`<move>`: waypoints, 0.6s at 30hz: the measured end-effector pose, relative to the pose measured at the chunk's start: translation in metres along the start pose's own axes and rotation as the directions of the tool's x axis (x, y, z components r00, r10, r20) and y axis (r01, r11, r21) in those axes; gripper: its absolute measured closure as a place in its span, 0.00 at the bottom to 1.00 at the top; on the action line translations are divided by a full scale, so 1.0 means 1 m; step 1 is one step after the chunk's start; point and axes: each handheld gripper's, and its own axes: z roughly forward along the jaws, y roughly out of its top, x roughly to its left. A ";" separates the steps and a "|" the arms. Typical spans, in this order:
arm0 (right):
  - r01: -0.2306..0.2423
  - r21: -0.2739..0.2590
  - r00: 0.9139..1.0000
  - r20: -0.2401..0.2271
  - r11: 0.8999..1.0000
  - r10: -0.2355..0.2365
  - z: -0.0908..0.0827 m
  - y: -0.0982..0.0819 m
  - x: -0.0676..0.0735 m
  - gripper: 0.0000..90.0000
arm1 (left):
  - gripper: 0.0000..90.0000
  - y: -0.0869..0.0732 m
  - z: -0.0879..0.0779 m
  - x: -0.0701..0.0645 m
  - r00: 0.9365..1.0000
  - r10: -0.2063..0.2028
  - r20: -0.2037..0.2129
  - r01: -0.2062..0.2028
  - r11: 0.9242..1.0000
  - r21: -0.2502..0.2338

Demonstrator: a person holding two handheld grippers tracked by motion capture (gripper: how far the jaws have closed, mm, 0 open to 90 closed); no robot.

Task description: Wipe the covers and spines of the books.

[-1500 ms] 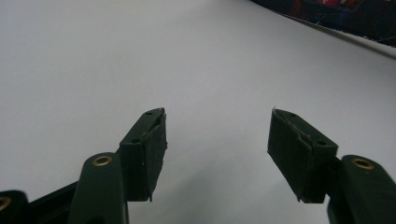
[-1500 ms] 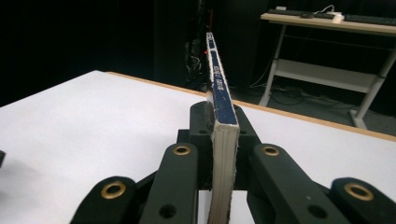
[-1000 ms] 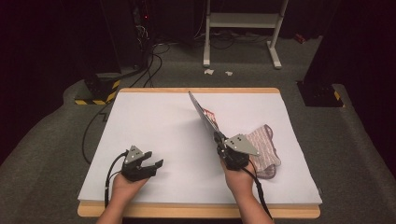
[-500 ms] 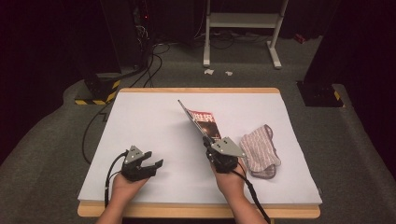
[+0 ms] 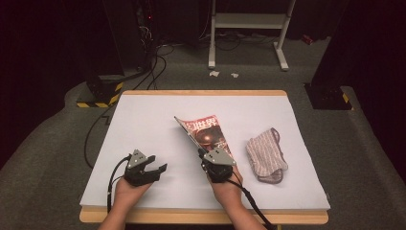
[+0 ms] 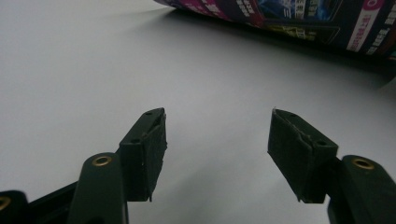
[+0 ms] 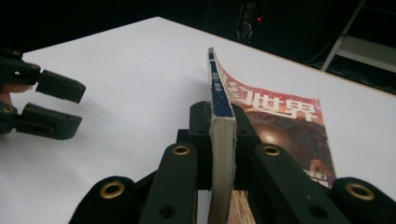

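From above I see a white table (image 5: 143, 124) with my two hands coming in from the near edge, each holding a black claw. The right claw (image 5: 216, 165) sits near the middle of the table, clamped on the near end of a magazine (image 5: 206, 132), which tilts up on its spine side with its red cover facing right. To the right of it, apart from it, a striped cloth (image 5: 265, 155) lies bunched on the table. The left claw (image 5: 146, 170) rests low over the table to the left, well apart from the magazine. The camera on the right claw shows what the high view cannot: the two jaws pressed together on the magazine's (image 7: 224, 116) thick spine edge, page ends pale between them, with the left claw (image 7: 51, 109) farther off at the left, its jaws apart and a fingertip behind it. The camera on the left claw (image 6: 217, 140) shows its own jaws standing apart over bare white table (image 6: 93, 56) with nothing between them, and the magazine's (image 6: 299, 18) dark underside or back cover raised at the top edge, casting a shadow. As for writing, the red cover carries large white Chinese characters; I can read 世界 in the right claw's view. The small print on the dark cover is too blurred for me to read.
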 end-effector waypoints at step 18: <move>0.029 0.072 0.997 -0.076 0.997 -0.023 0.008 -0.026 0.025 0.78 | 0.42 0.000 0.001 0.000 1.000 0.003 -0.005 -0.003 1.000 0.008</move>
